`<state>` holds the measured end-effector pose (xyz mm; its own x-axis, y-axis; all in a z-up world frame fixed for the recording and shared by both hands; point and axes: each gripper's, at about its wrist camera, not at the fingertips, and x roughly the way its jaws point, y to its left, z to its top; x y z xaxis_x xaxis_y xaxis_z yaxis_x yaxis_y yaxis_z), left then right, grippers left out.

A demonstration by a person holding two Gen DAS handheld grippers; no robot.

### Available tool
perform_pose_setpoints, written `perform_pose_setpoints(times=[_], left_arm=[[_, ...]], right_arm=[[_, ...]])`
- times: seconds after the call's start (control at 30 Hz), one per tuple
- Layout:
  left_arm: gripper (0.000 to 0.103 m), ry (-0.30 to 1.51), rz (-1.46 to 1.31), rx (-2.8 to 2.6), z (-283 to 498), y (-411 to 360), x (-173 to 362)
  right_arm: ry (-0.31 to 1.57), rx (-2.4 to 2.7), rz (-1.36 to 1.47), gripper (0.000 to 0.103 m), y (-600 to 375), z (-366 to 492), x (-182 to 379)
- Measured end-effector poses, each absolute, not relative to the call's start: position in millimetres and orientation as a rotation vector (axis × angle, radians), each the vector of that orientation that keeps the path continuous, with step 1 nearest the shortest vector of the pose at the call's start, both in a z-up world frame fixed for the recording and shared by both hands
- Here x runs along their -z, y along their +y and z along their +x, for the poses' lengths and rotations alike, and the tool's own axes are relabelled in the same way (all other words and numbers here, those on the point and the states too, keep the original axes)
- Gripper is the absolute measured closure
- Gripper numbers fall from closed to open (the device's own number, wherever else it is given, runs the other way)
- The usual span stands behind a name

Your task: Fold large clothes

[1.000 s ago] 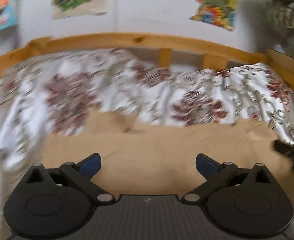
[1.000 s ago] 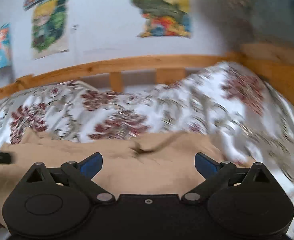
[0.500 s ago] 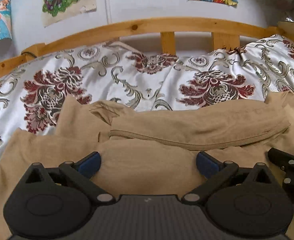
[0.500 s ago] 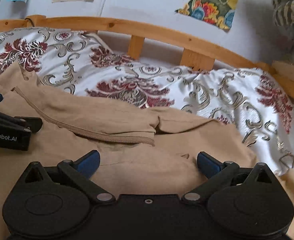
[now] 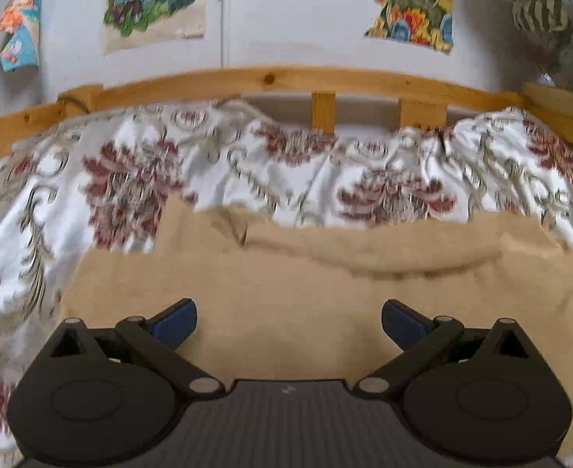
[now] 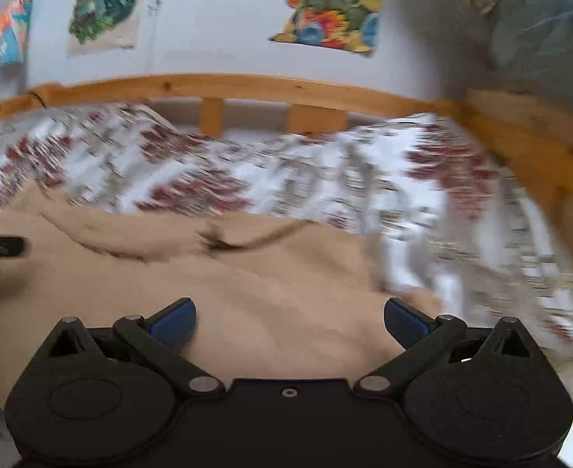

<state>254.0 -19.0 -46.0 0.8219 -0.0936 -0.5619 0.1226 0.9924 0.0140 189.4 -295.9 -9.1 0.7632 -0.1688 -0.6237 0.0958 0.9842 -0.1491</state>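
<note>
So I've got the tan garment (image 5: 306, 292) spread flat on the floral bedspread (image 5: 130, 171), filling the lower half of both frames. Its long axis runs left to right across the picture, parallel to the wooden rail (image 5: 271, 78) at the top of the bed. A folded band with what looks like a zipper seam crosses it sideways too, sitting along the far edge in the middle of the left frame.

My left gripper (image 5: 288, 321) is spread wide, blue pads far apart, nothing between them, just tan cloth under it. Right gripper (image 6: 289, 321) is the same deal: wide apart and holding nothing, hovering over the cloth. Can't tell if either actually touches the fabric.

Hard bits: the right view is smeared badly, so the bedspread pattern is mush and the dark crease (image 6: 224, 243) mid-frame could be a fold or a zipper end, I can't say. The garment's near edge is hidden behind the gripper bodies at the bottom of both frames. The left gripper pokes in at the far left edge of the right view, cut off. Posters (image 5: 154, 0) on the wall up top, partly cropped.
</note>
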Motion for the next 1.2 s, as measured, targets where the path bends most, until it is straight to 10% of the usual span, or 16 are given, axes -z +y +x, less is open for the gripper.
perform_pose_setpoints(times=[1.2], left_arm=[[0.000, 0.605, 0.073, 0.032, 248, -6, 84]], right_arm=[[0.769, 0.198, -0.086, 0.001, -302, 185, 52]])
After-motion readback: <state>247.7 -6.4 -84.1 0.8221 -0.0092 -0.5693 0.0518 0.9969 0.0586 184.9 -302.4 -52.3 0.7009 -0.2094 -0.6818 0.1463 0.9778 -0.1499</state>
